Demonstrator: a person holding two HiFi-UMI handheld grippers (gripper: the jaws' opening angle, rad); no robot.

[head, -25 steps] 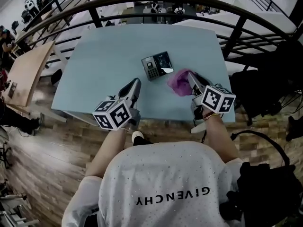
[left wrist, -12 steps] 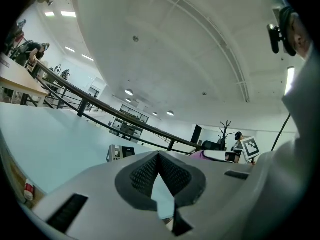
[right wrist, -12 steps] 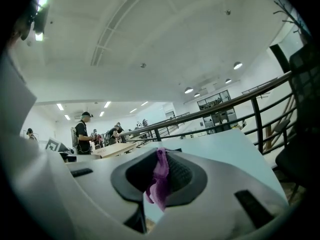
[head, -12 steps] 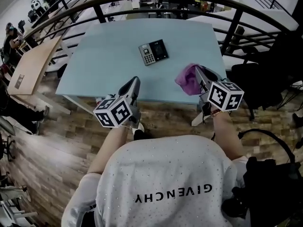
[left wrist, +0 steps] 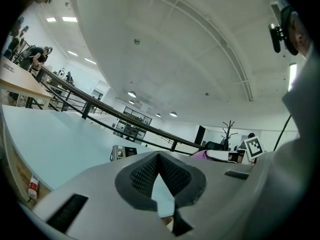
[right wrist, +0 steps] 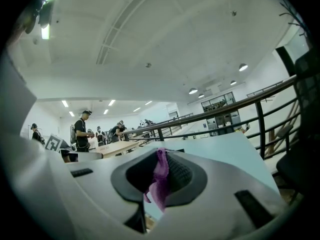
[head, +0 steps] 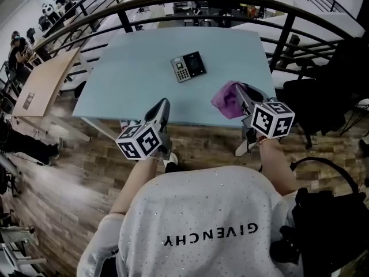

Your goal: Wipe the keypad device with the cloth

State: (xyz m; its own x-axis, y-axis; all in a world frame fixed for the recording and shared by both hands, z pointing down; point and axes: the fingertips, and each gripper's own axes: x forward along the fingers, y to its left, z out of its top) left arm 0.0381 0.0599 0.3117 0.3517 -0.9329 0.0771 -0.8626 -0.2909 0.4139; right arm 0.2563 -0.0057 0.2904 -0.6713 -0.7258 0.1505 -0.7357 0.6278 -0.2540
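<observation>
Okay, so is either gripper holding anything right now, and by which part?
The right gripper pinches the purple cloth by a bunched fold; the left gripper holds nothing.

Pale blue table [head: 132,79], keypad device [head: 188,66] on it

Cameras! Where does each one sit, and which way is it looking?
Head view: sits on the person's head, looks steeply down at the table and keypad device; white shirt and forearms show.
Left gripper view: rides the left hand-held gripper, looks along its shut jaws across the table.
Right gripper view: rides the right hand-held gripper, looks along jaws pinching the purple cloth toward the railing.
Shared: head and left gripper views both show the keypad device.
</observation>
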